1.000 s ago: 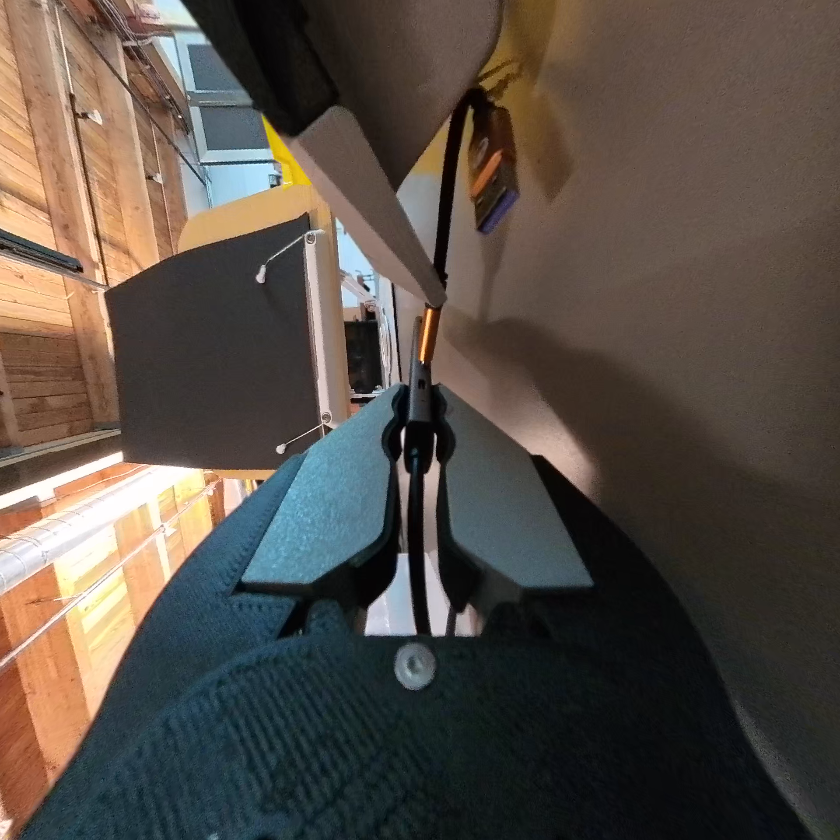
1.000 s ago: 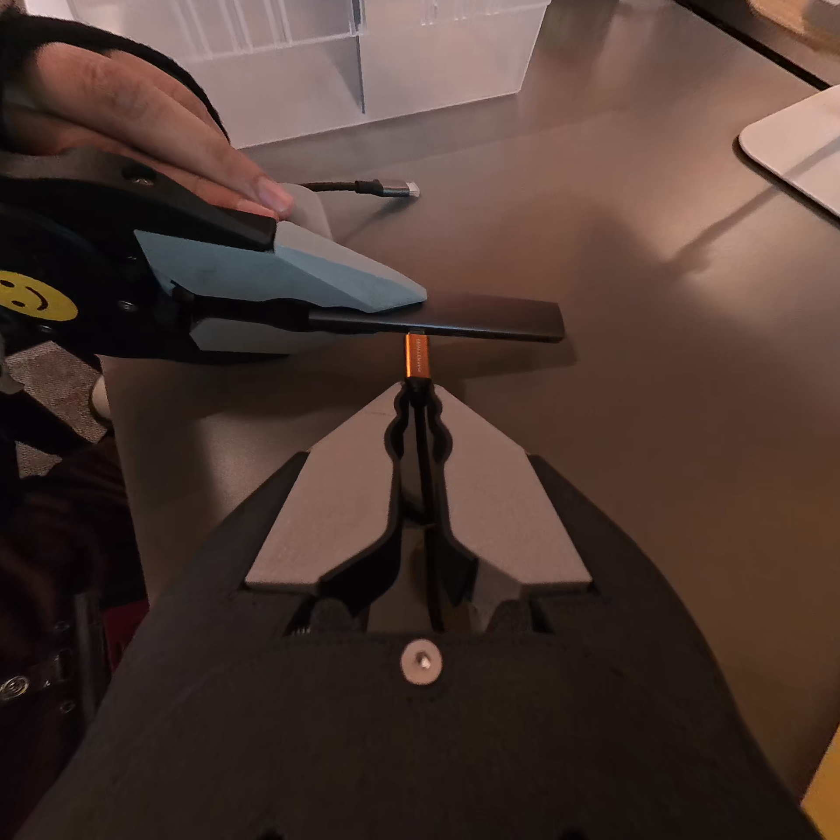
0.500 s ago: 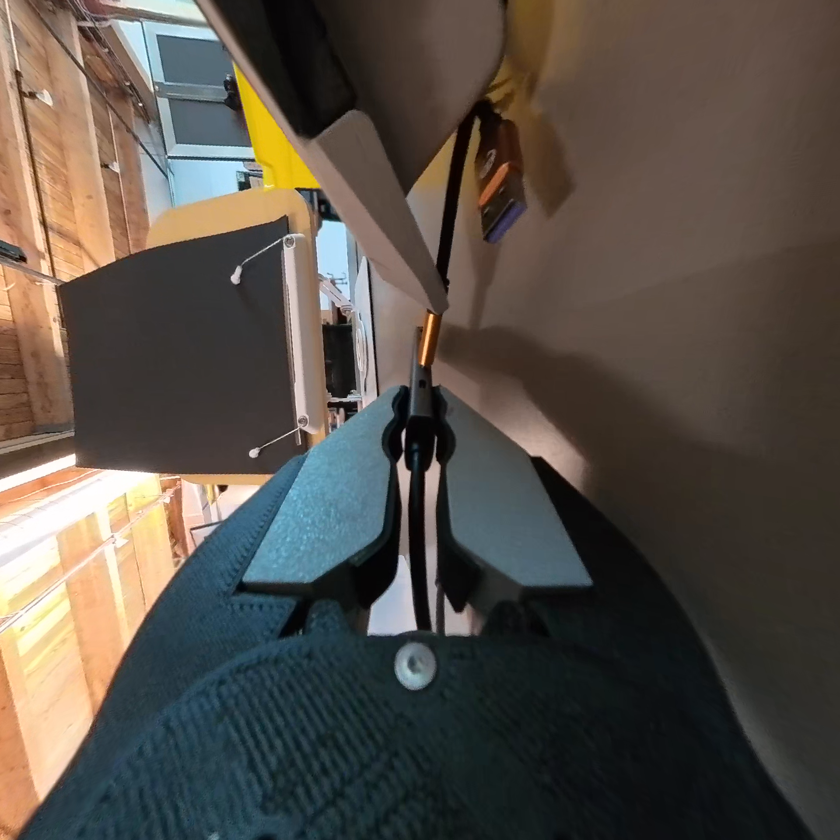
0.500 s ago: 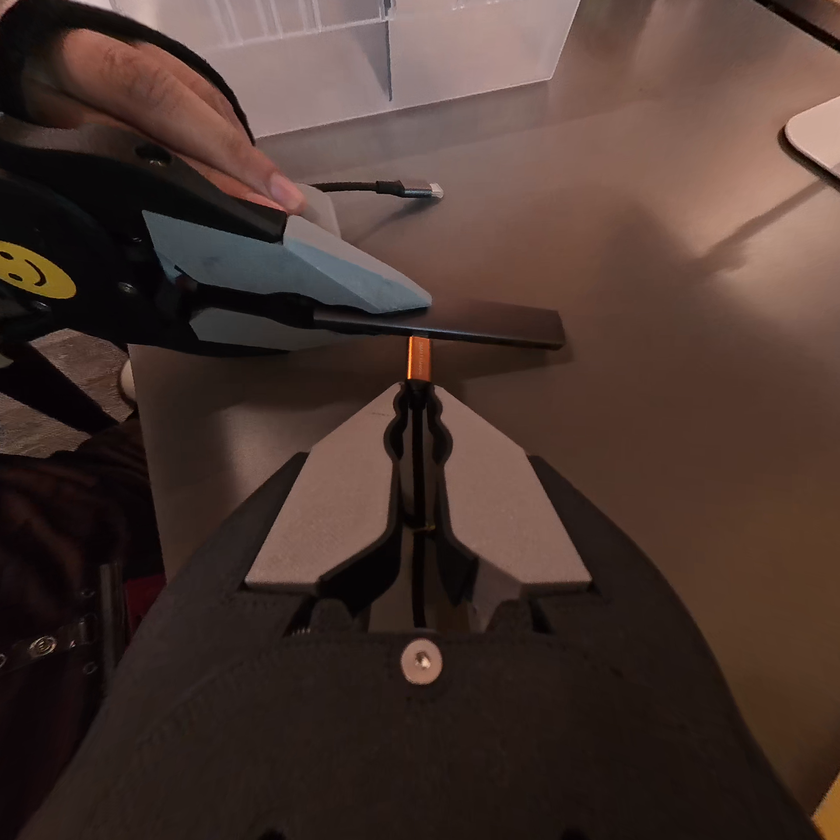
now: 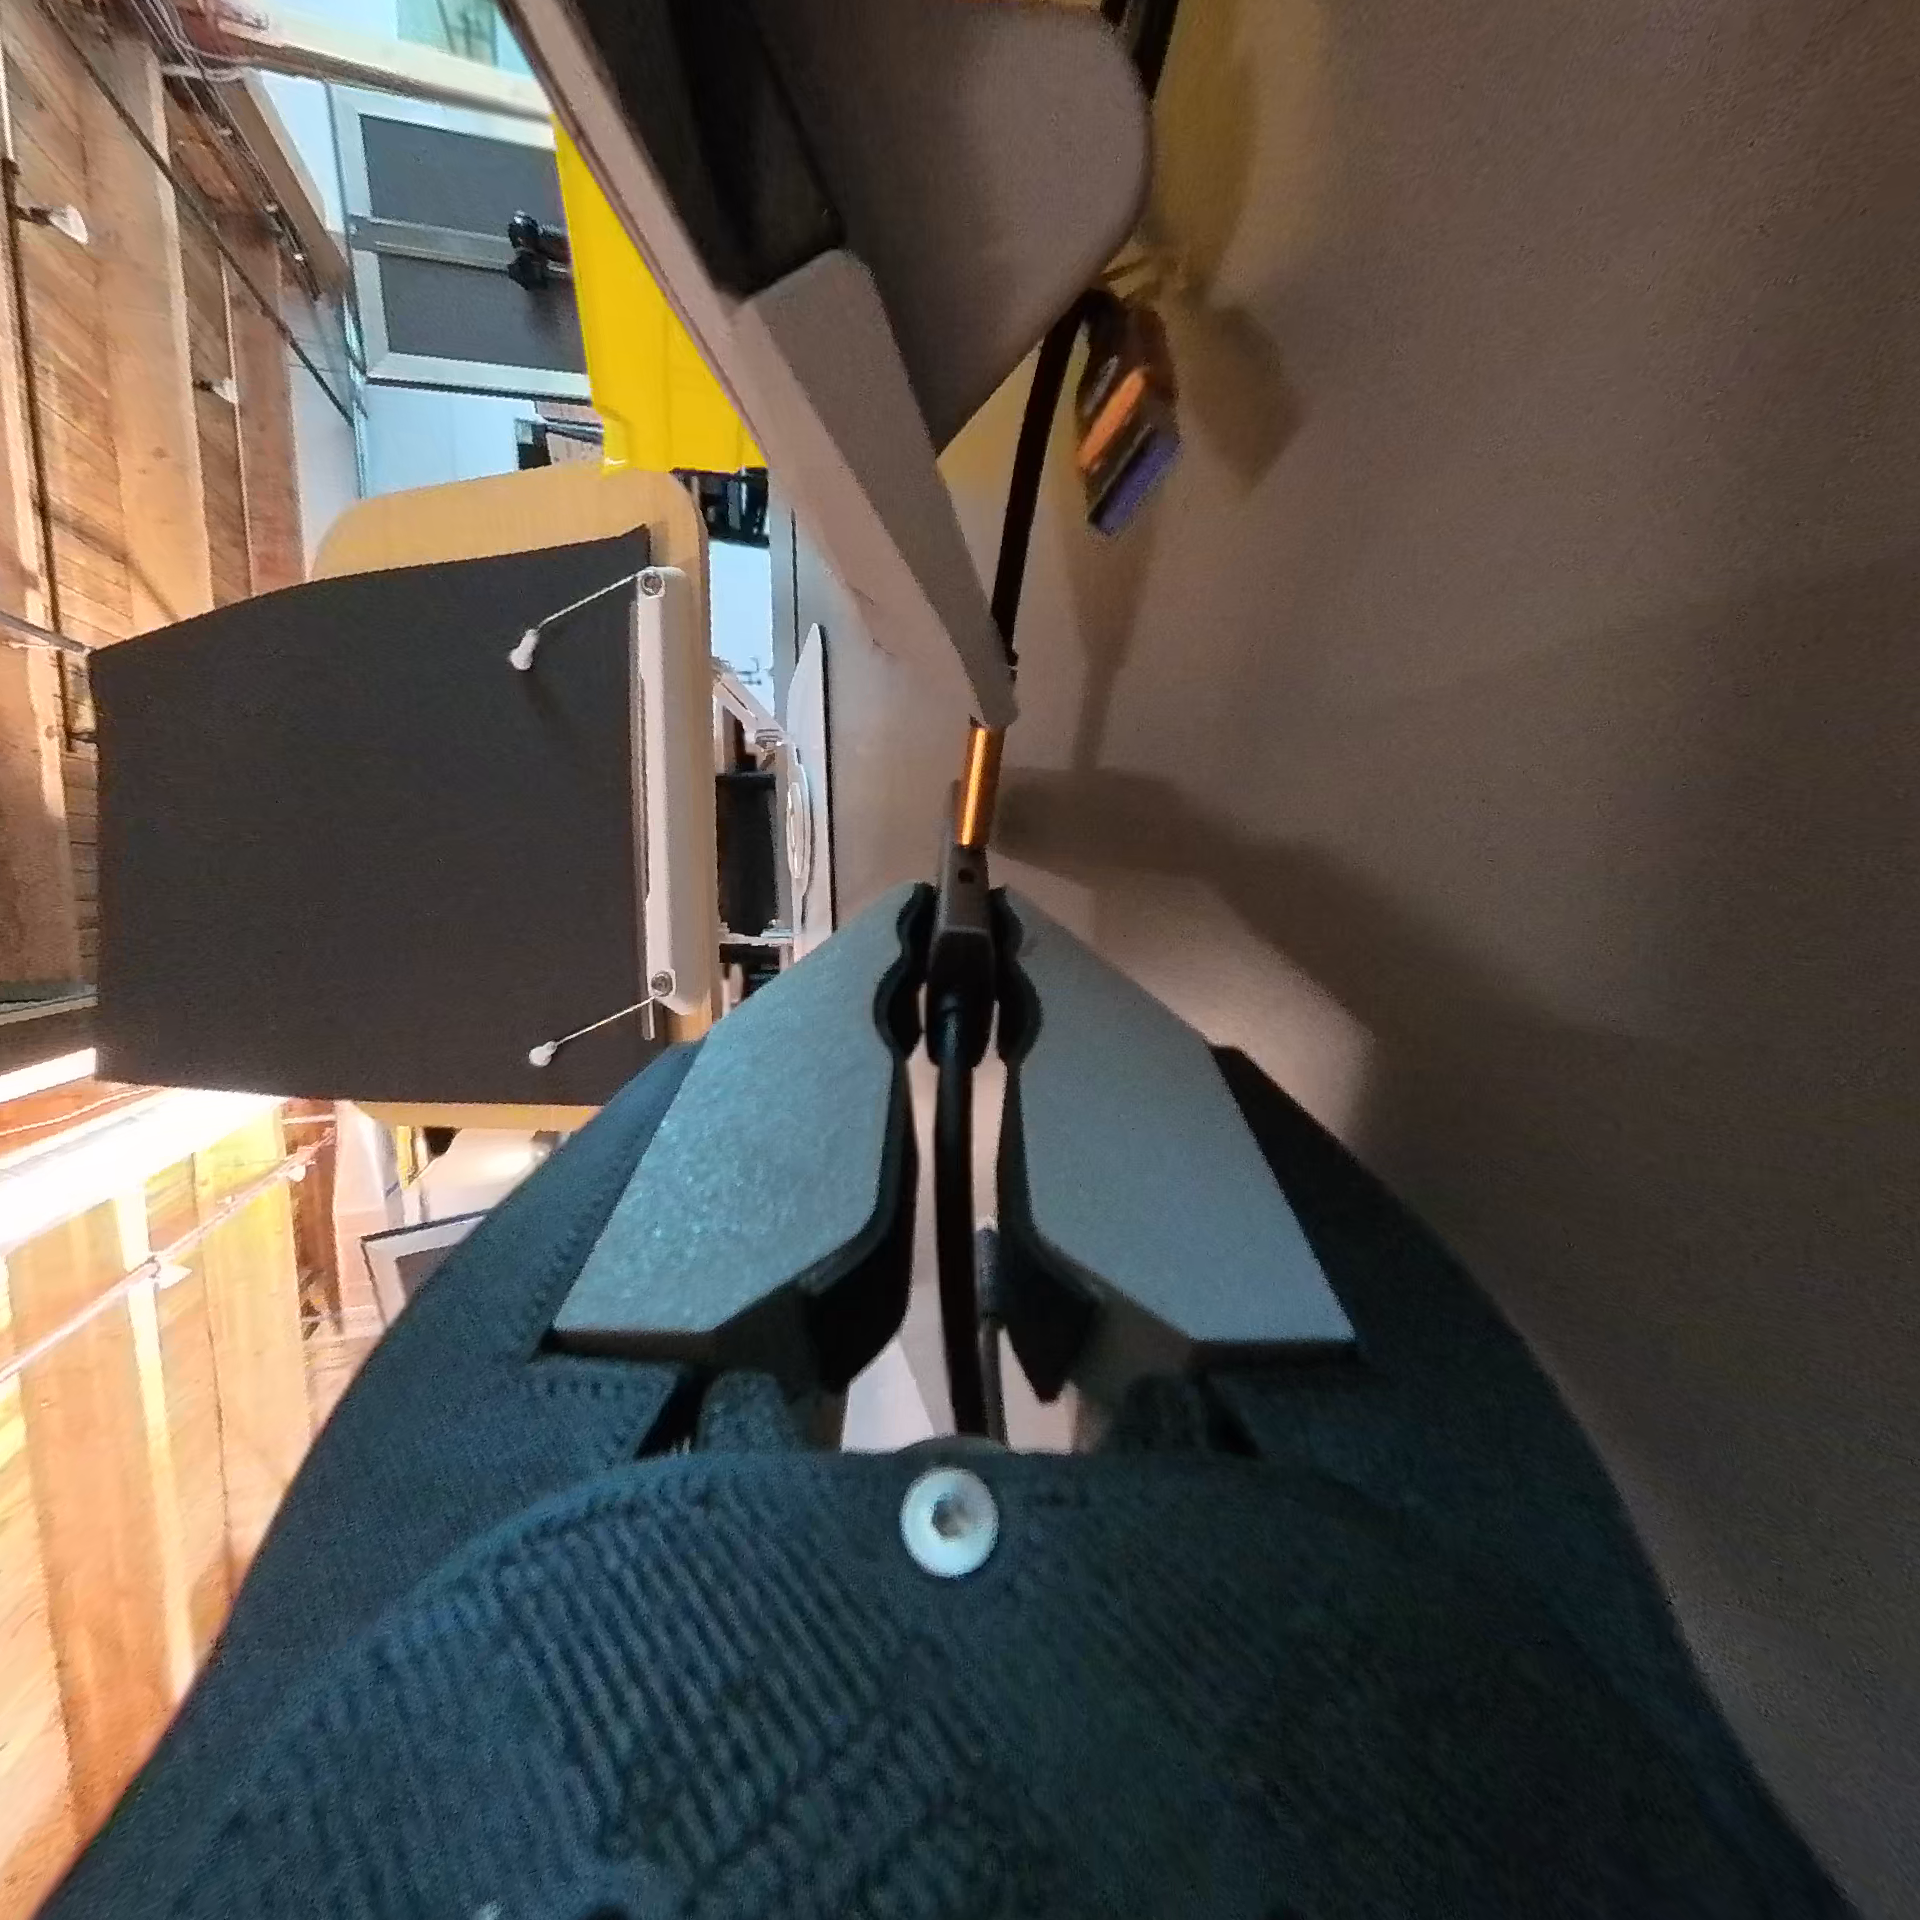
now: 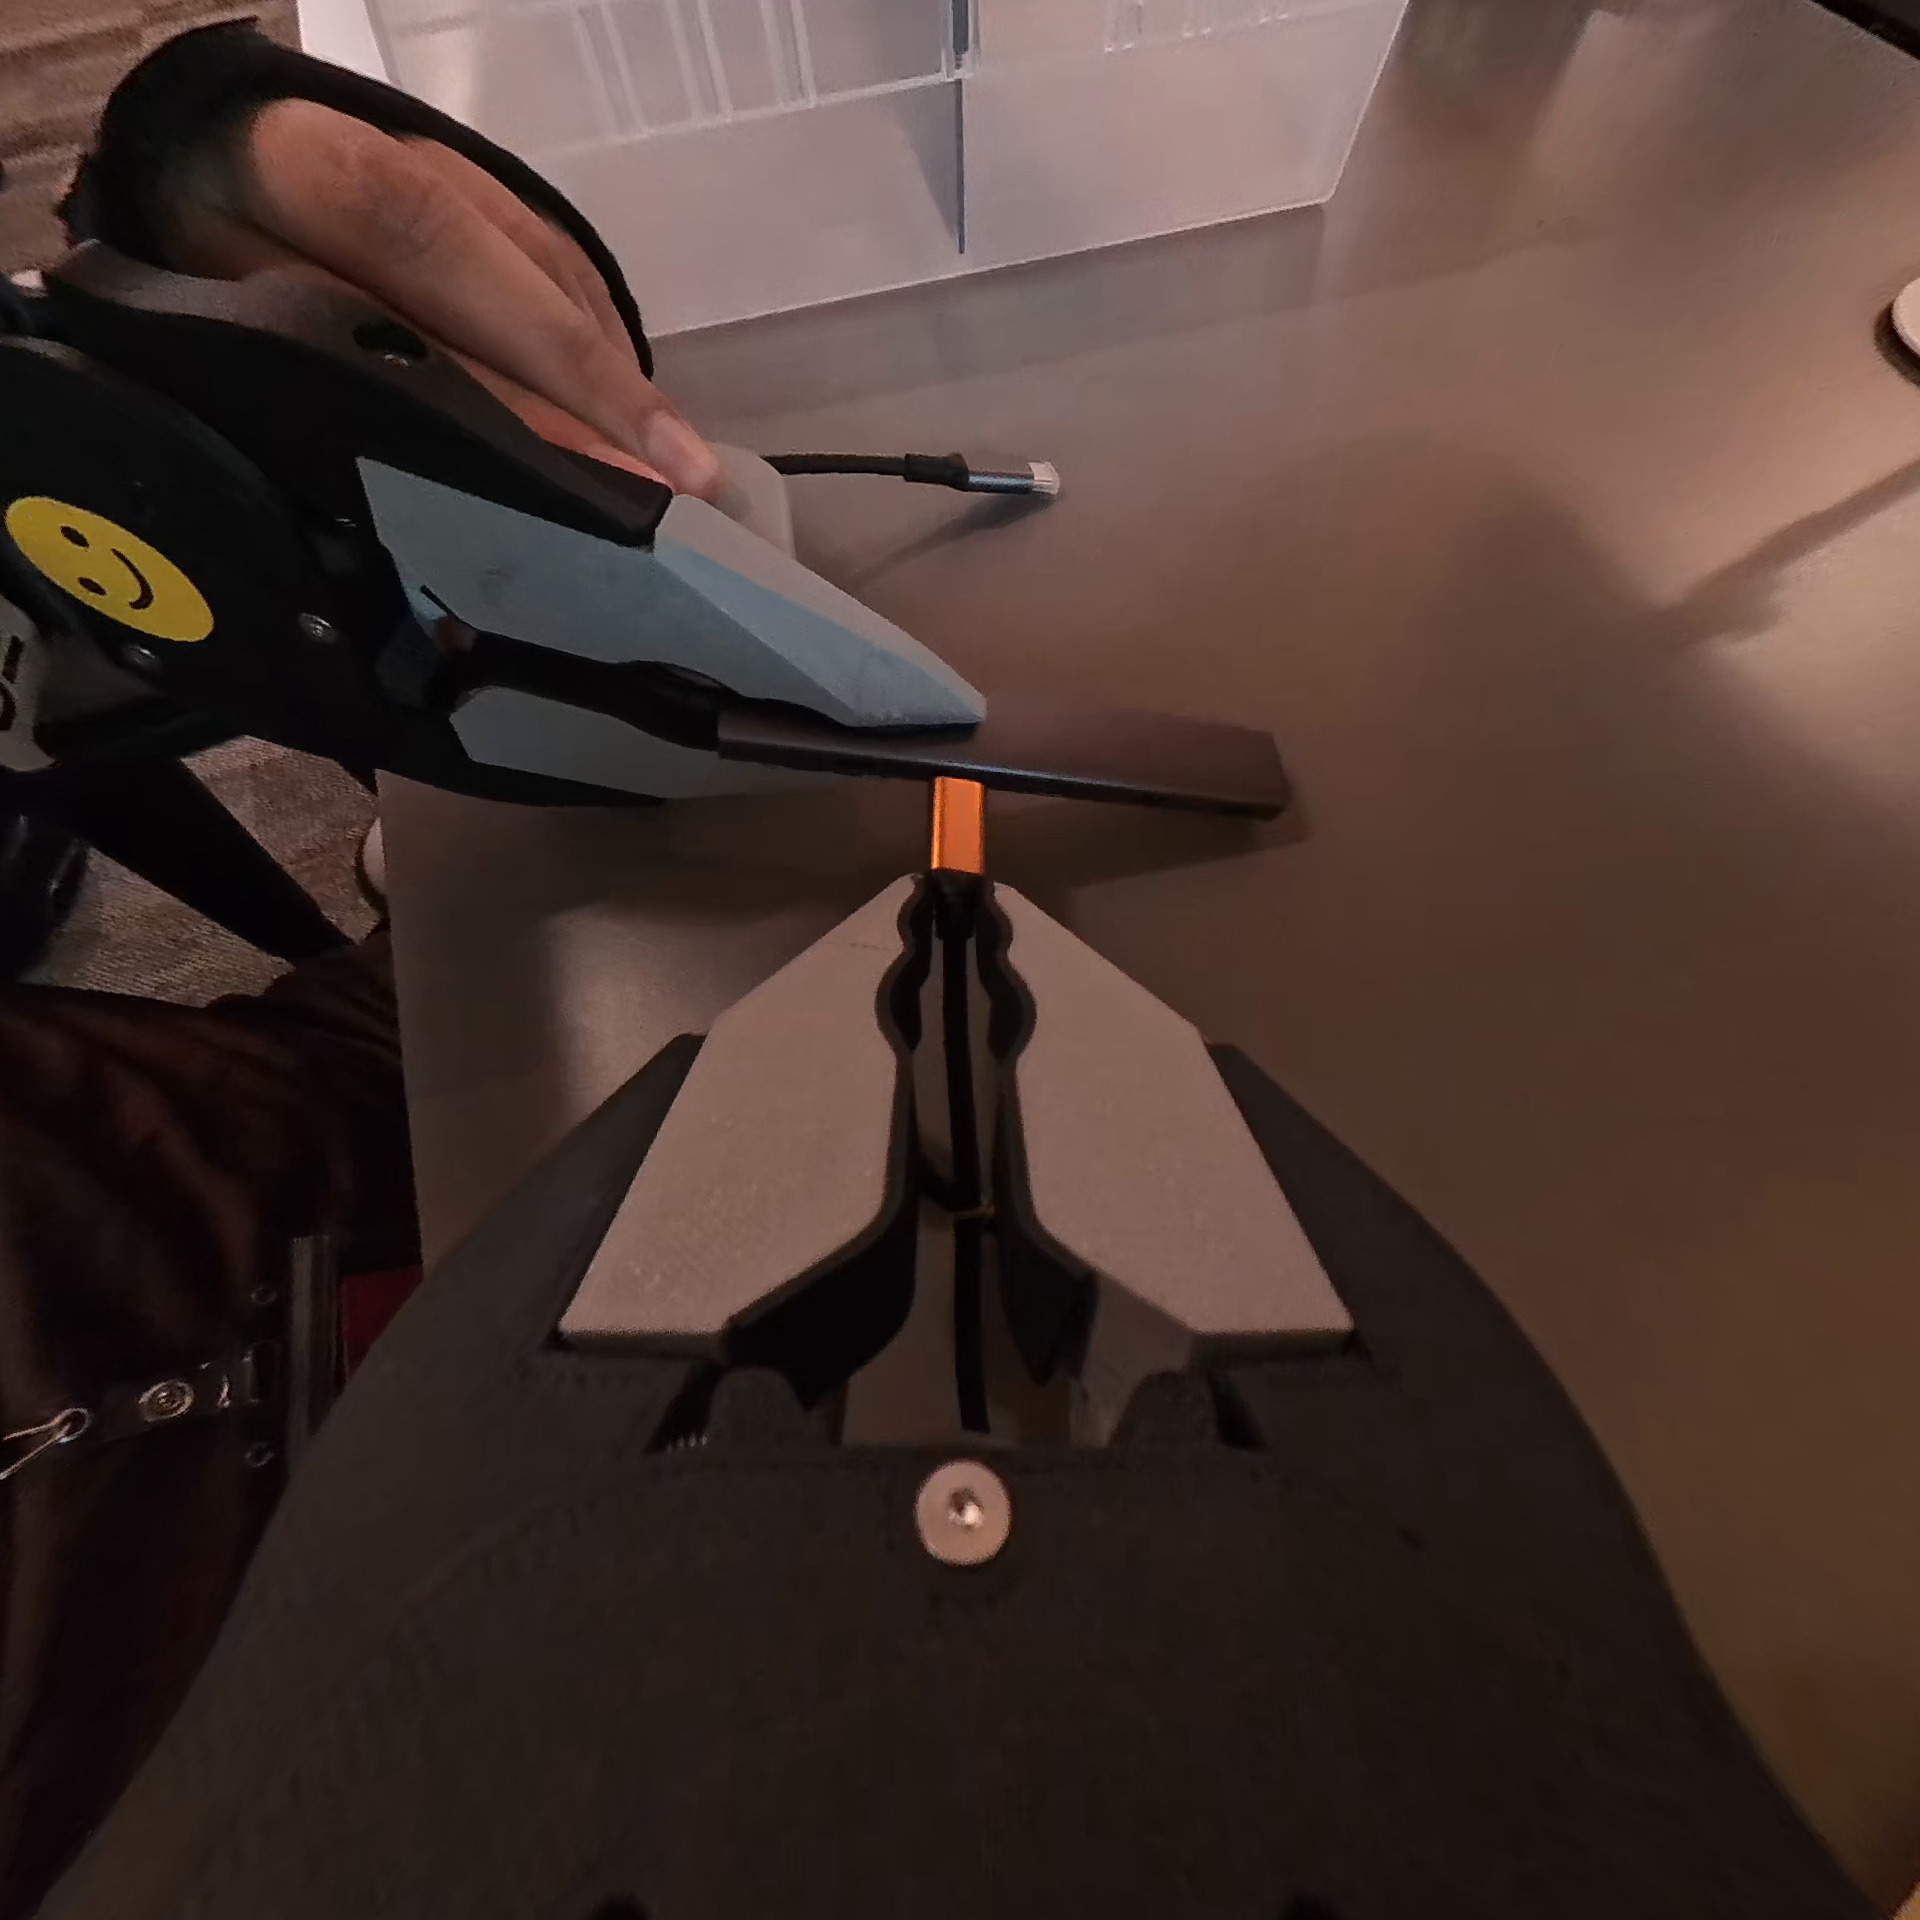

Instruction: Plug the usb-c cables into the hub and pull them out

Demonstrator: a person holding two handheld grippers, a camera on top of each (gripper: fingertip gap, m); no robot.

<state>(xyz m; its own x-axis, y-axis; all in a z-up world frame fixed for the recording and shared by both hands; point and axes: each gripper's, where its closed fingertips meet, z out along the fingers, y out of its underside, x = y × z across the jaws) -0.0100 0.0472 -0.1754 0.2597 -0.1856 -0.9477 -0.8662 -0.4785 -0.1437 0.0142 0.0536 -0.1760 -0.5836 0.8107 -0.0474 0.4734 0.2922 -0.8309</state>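
Note:
In the right wrist view my right gripper (image 6: 951, 894) is shut on a black cable just behind its orange usb-c plug (image 6: 956, 826). The plug's tip meets the near edge of the flat dark hub (image 6: 1091, 753). My left gripper (image 6: 894, 732), with a yellow smiley sticker, is shut on the hub's left end and holds it just above the table. In the left wrist view the left gripper (image 5: 961, 906) clamps the hub (image 5: 961, 940) edge-on, with the orange plug (image 5: 977, 784) and the right gripper's finger (image 5: 883, 468) beyond.
A second black cable with a silver plug (image 6: 997, 476) lies on the grey table (image 6: 1455, 935) behind the hub. A clear plastic organiser (image 6: 935, 135) stands at the back. A white object (image 6: 1901, 332) sits at the right edge. A blurred orange-purple item (image 5: 1127, 436) lies on the table. Left and right tips are no more than a few centimetres apart. The left tips stand about 30 centimetres off the white object (image 6: 1901, 332).
Both grippers have drifted a little together, so the background has shifted in both views. The orange plug stays against the hub's edge. Both grips are unchanged.

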